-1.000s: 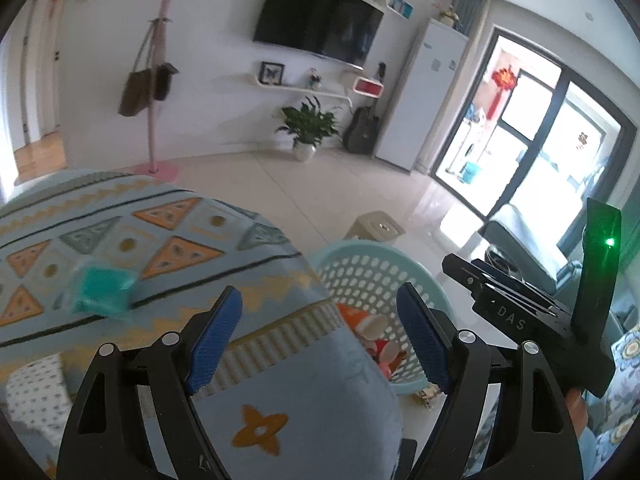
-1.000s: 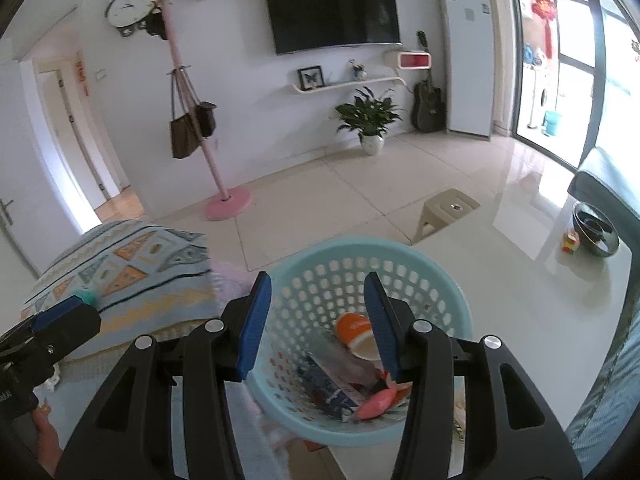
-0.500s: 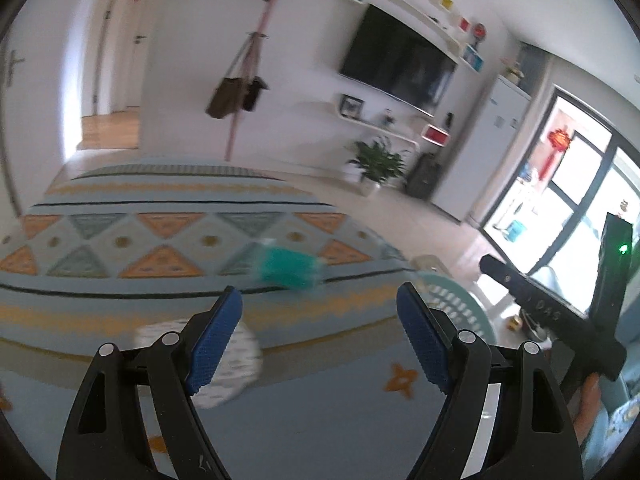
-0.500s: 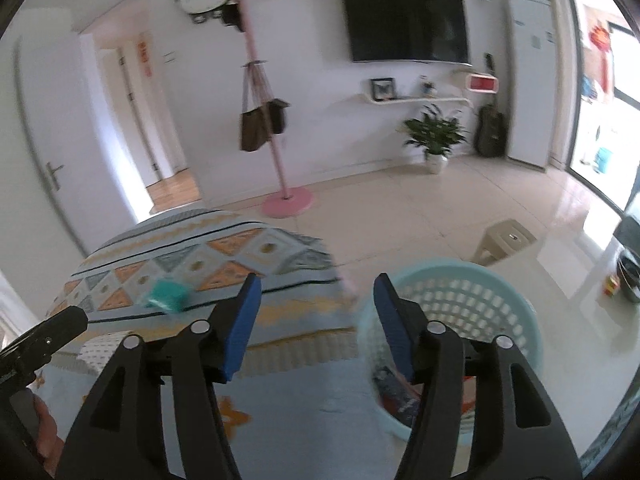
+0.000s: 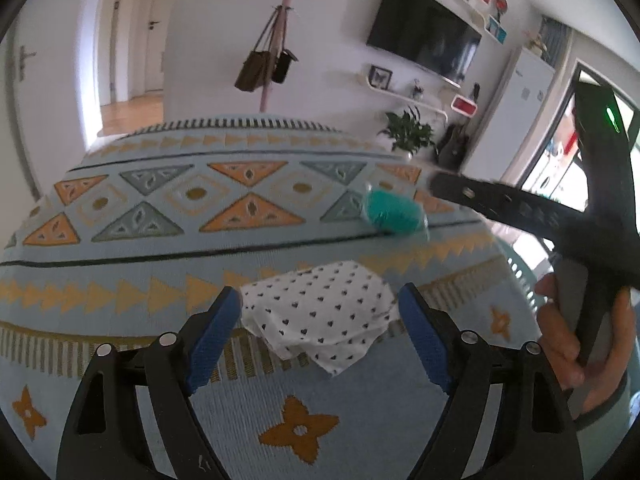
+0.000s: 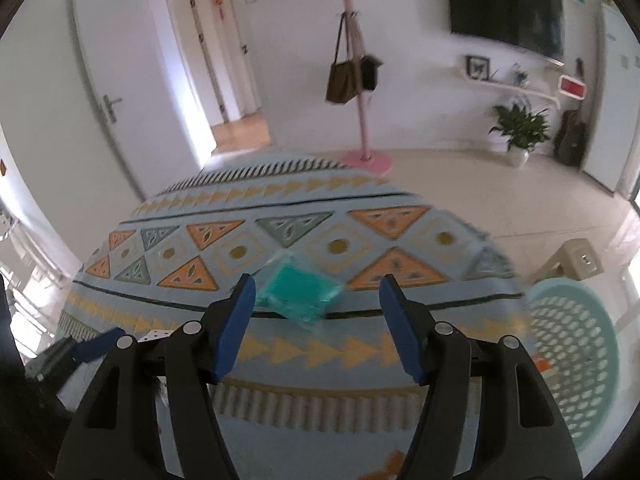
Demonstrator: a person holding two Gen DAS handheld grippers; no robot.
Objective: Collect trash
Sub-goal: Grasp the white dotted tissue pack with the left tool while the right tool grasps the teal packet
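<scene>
A white tissue with small black hearts lies crumpled on the patterned blanket. My left gripper is open and empty, its blue pads on either side of the tissue's near edge. A teal plastic packet lies further back on the blanket; in the right wrist view the teal packet sits just beyond my right gripper, which is open and empty. The pale green perforated trash basket stands at the right, off the blanket's edge.
The right gripper's body and the holding hand cross the right side of the left wrist view. A beige stool stands behind the basket. A pink coat stand with bags and a potted plant stand on the tiled floor.
Both grippers swung left from the basket to the blanket. The heart tissue now lies between the left pads and the teal packet just ahead of the right pads.
</scene>
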